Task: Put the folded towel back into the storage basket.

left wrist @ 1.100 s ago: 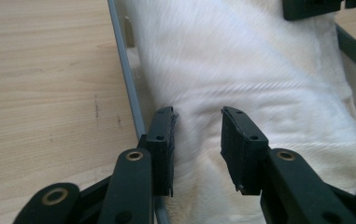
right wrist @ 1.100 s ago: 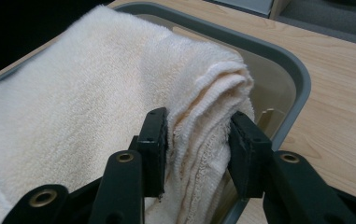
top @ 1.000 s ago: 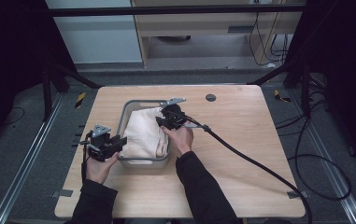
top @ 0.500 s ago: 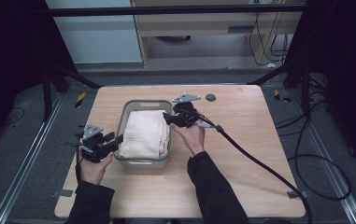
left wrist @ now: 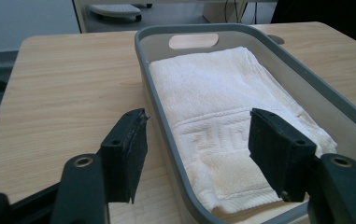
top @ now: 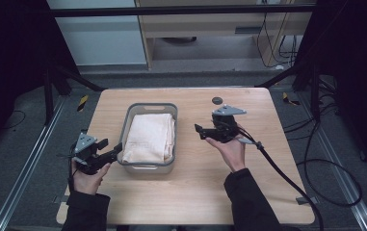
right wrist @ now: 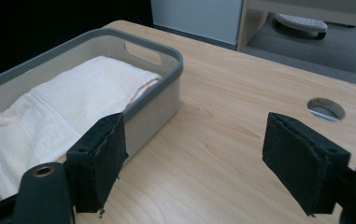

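A folded towel (top: 150, 137) lies in the bin (top: 171, 109) between both tools. Left tool (top: 115, 153), jaws apart, straddles its near rim; right tool (top: 200, 131), jaws apart, holds nothing.

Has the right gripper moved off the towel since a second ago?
Yes. The right gripper has pulled rightward, clear of the grey basket, and hangs open over bare table.

A round hole (top: 216, 100) sits in the table (top: 190, 192) near its far edge. A cabinet (top: 219, 29) stands beyond on the floor.
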### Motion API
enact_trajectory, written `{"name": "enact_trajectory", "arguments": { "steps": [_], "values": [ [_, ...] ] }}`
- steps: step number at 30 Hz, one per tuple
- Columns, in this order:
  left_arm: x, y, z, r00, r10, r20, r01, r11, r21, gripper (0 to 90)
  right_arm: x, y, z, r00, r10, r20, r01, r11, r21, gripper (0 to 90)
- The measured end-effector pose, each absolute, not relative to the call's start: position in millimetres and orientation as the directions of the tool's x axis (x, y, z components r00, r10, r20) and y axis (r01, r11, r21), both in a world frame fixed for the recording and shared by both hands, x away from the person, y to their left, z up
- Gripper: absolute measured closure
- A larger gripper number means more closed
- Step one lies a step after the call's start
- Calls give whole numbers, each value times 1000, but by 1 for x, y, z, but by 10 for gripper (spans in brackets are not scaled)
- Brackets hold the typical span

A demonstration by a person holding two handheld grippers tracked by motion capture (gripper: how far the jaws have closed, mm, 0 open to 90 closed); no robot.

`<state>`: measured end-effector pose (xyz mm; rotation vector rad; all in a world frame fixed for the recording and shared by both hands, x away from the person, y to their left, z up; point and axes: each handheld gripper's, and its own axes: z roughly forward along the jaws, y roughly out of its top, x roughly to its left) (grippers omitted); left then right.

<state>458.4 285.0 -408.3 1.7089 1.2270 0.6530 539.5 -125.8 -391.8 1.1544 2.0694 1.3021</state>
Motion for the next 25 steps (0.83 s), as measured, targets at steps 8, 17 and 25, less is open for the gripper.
{"name": "enact_trajectory", "arguments": {
  "steps": [8, 17, 25],
  "values": [
    [450, 292, -414, 360, 931, -66, 440, -107, 892, 318, 515, -176, -403, -521, 848, 93, 420, 161, 893, 191],
    [439, 309, -425, 337, 941, -41, 433, -116, 894, 269, 486, -220, -424, -489, 866, 107, 438, 137, 889, 162],
    [436, 320, -442, 320, 947, -19, 453, -135, 881, 231, 467, -247, -449, -474, 877, 80, 467, 173, 867, 148]
  ]
}}
